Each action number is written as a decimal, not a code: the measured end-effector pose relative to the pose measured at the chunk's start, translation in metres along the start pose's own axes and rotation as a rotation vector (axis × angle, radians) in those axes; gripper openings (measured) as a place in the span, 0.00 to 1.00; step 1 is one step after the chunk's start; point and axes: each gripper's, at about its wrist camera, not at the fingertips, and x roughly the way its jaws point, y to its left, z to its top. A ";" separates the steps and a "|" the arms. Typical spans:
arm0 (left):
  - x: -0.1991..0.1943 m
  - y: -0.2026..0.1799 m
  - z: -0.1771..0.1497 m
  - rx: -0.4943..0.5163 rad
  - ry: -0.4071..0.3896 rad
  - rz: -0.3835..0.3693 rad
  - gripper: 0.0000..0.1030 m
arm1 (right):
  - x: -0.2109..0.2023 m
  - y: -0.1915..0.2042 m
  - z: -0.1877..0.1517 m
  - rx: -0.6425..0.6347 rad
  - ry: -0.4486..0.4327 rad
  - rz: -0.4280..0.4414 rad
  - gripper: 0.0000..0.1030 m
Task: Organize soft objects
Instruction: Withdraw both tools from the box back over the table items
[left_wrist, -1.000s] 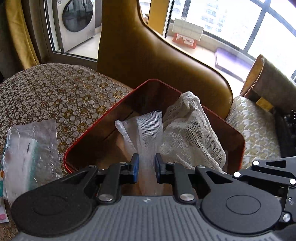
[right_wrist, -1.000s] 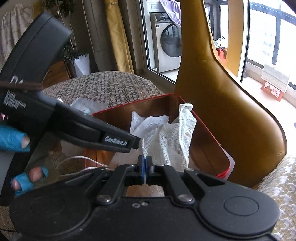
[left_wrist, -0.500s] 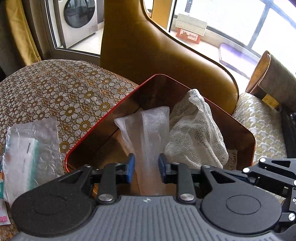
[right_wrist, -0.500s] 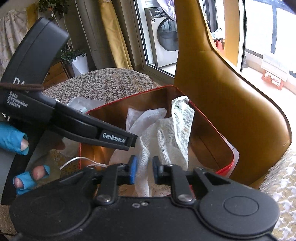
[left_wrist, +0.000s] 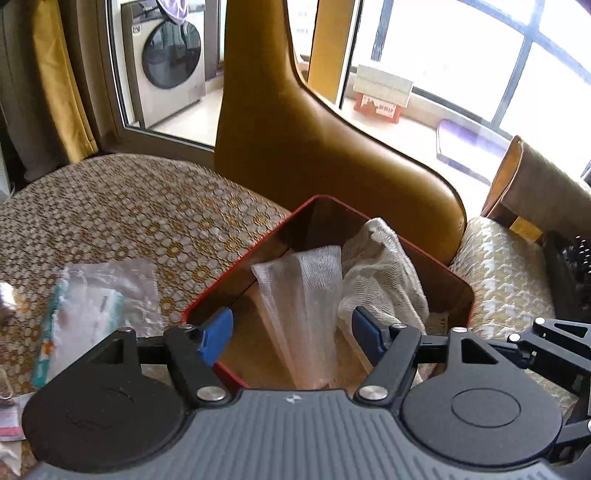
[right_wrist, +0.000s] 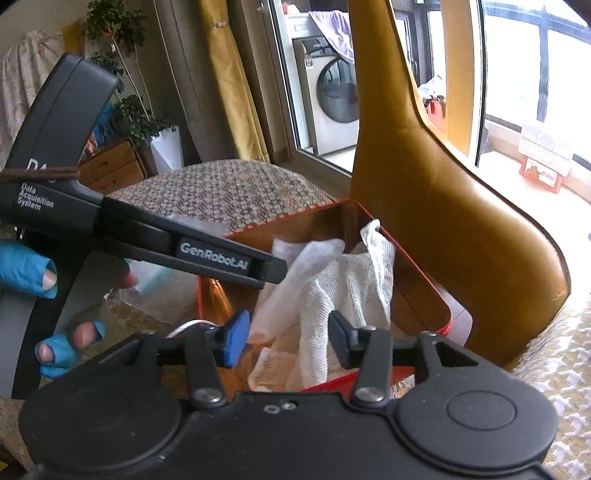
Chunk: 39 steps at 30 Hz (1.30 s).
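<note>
Jaws of both grippers stand wide apart and hold nothing. On the left gripper (left_wrist: 291, 334) the blue pads (left_wrist: 216, 336) flank the near end of the fine white mesh cloth (left_wrist: 303, 295) without touching it. On the right gripper (right_wrist: 286, 338) the pads (right_wrist: 232, 341) stand either side of the coarse white gauze cloth (right_wrist: 351, 280), also clear of it.

Both cloths lie inside the red-rimmed box (left_wrist: 236, 269), which has a brown interior. The mesh cloth runs from the near wall toward the far corner; the gauze cloth is bunched against the far-right wall, touching the mesh cloth along one side.

The box rests at the right edge of the desk (left_wrist: 129, 210), which is covered with a gold floral-patterned cloth. A clear plastic packet (left_wrist: 99, 295) lies on the desk just beside the left wall of the box. A mustard leather chair (left_wrist: 314, 147) stands directly behind the box.

In the right wrist view, the left gripper body extends over the near-left corner of the box, held by a hand (right_wrist: 33, 269) wearing blue finger covers.
</note>
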 end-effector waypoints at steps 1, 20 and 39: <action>-0.008 0.001 -0.001 -0.001 -0.010 0.000 0.69 | -0.005 0.002 0.001 0.000 -0.008 -0.004 0.48; -0.146 0.031 -0.042 0.004 -0.179 0.020 0.69 | -0.075 0.075 0.006 -0.028 -0.124 0.005 0.63; -0.227 0.108 -0.125 -0.108 -0.233 0.087 0.75 | -0.090 0.167 -0.009 -0.060 -0.139 0.110 0.89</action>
